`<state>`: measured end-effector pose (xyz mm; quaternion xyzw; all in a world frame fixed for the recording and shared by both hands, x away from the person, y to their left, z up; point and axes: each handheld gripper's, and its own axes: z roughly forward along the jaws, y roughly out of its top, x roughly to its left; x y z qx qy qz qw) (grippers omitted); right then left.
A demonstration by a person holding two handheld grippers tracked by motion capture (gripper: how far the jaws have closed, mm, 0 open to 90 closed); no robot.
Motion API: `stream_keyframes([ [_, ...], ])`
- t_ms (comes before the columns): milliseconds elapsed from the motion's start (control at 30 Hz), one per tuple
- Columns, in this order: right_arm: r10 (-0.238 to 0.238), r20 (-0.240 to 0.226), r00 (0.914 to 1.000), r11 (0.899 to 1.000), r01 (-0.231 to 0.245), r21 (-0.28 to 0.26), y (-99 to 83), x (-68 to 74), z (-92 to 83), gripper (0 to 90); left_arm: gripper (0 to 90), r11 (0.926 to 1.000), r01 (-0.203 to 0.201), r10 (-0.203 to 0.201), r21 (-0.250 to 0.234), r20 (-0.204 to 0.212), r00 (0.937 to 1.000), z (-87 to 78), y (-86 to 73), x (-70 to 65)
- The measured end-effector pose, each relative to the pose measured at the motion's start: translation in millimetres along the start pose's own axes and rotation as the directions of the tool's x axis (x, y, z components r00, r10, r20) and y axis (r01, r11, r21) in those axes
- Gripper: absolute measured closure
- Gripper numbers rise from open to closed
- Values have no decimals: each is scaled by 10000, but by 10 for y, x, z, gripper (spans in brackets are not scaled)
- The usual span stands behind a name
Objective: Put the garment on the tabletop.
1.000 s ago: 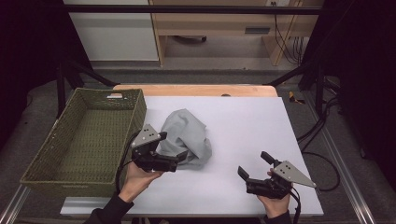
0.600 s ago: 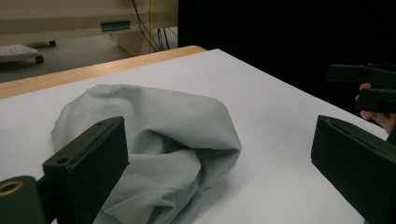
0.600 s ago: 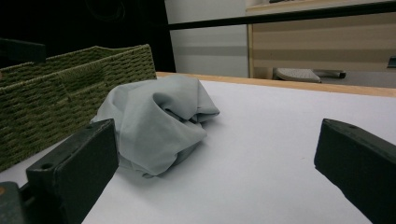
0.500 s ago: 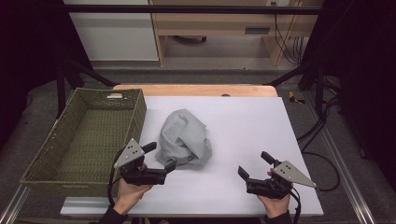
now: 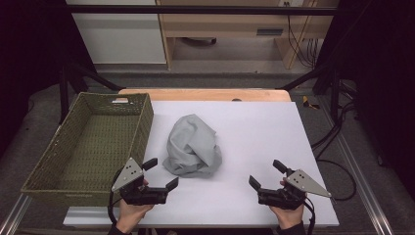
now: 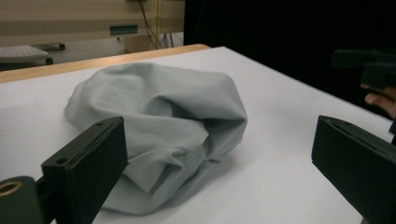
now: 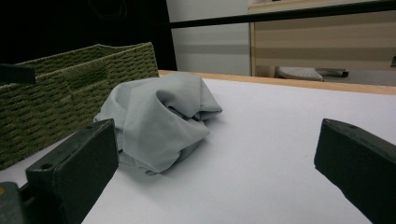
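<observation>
A crumpled grey cloth (image 5: 192,147) lies in a heap on the white table (image 5: 254,132), just right of the woven green basket (image 5: 88,142). My left gripper (image 5: 161,174) is open near the table's front edge, a little below and left of the cloth and apart from it. In the left gripper view the cloth (image 6: 159,126) lies just beyond the spread jaws. My right gripper (image 5: 267,175) is open at the front right, well clear of the cloth. The right gripper view has the cloth (image 7: 159,119) farther off, beside the basket (image 7: 56,93).
The basket stands empty along the table's left side. A wooden strip (image 5: 205,94) edges the far side of the table. Beyond it are a desk (image 5: 230,29) and cables on the floor. Open white surface stretches right of the cloth.
My left gripper has pulled back from the cloth toward the front edge, with its jaws open and nothing in them. The cloth stays in its heap. The right gripper has not moved.
</observation>
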<state>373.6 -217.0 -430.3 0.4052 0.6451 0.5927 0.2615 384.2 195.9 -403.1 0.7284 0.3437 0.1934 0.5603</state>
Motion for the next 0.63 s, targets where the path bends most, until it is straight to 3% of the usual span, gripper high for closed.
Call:
stream_keyframes([
  [433,-5,0,10000,9999,5,104,-20,-12,-28,1,24,9999,92,-93,-66,-214,9997,-100,-59,78],
  [633,-43,6,10000,9999,42,153,-26,-16,-29,1,24,9998,126,-128,-124,-107,9999,-101,-72,84],
])
